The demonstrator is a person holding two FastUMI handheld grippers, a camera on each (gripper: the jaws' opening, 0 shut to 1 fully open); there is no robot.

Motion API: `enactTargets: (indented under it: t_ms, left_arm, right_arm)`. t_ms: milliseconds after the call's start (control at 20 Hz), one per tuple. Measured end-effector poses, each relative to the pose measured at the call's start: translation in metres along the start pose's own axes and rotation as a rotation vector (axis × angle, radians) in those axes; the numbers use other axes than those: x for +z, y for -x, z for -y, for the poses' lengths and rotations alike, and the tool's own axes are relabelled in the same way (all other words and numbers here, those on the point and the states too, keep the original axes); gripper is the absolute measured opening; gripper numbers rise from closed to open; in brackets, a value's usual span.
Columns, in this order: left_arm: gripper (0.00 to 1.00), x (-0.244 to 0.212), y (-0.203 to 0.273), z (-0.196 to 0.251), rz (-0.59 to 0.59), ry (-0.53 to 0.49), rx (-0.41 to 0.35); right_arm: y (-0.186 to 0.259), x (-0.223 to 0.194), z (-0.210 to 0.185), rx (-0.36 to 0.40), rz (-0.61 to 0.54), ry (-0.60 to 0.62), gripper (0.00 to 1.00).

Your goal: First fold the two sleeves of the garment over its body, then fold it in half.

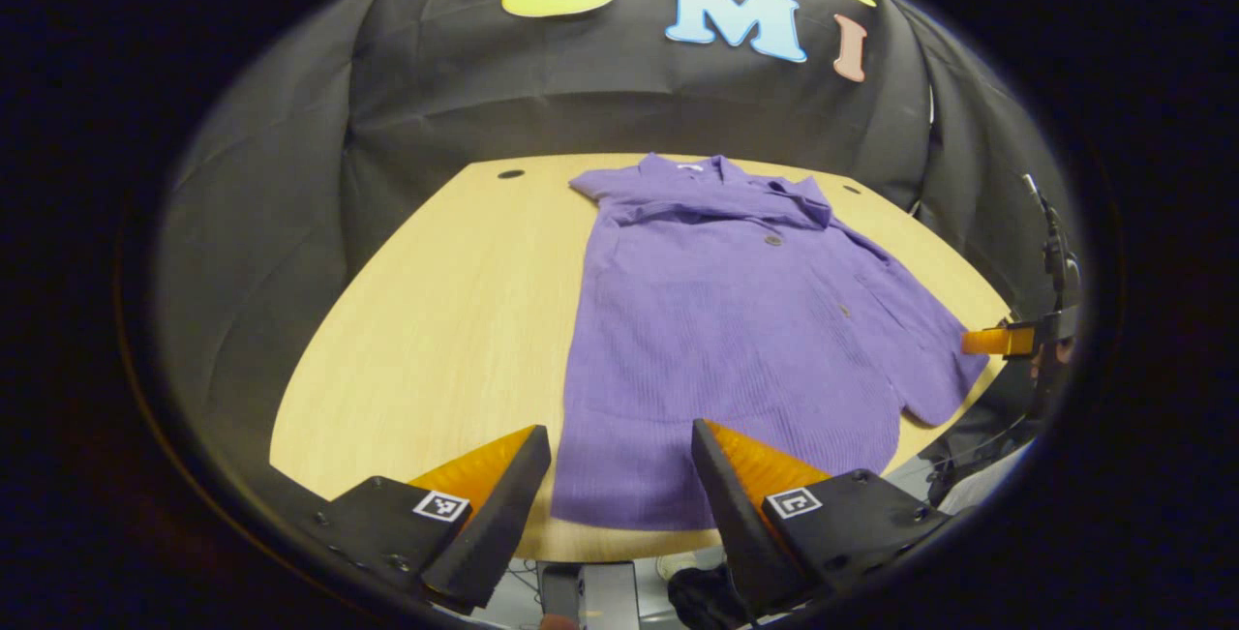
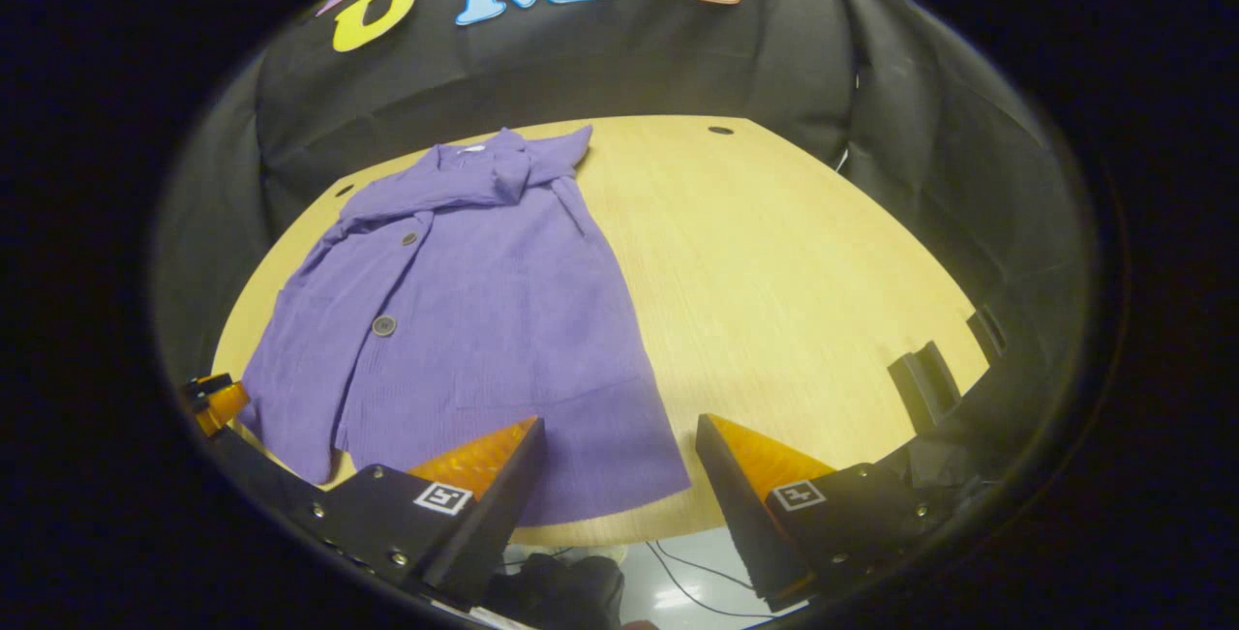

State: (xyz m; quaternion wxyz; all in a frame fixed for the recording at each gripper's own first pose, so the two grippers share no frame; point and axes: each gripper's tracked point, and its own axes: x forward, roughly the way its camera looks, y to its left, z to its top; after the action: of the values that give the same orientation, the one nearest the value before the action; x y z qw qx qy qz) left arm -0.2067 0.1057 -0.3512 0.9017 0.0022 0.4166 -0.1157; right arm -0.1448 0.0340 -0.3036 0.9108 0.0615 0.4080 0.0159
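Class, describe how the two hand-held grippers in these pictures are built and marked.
Each hand-held gripper, left and right, has two wedge-shaped fingers tapering to a point, mounted on black blocks fixed with small screws. Each block carries a small square black-and-white marker tag.

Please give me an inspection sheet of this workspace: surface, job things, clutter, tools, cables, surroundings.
Surface: light wooden table, small dark holes near its far edge.
Job things: purple buttoned garment lies flat, collar toward the far edge; the sleeve nearer the left tool looks folded over the chest, the other sleeve is spread out.
Clutter: small dark block at the table edge.
Tools: left tool open, above the hem; right tool open, above the hem corner.
Cables: thin cables below the table.
Surroundings: black cloth wall.
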Motion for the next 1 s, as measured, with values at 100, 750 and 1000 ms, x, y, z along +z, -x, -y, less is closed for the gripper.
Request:
enactTargets:
  t_ms: [100,750,1000]
  left_arm:
    - [0.94,-0.011,0.0,0.0,-0.019,0.025,0.007]
    - [0.51,-0.025,-0.008,0.038,-0.012,0.004,0.036]
    - [0.12,-0.025,-0.01,0.044,-0.024,0.111,0.106]
  right_arm:
    - [0.0,-0.009,0.0,0.006,-0.018,0.007,0.96]
    - [-0.001,-0.015,-0.022,0.1,-0.013,0.076,0.48]
    - [0.0,-0.016,-0.026,0.17,-0.023,0.072,0.08]
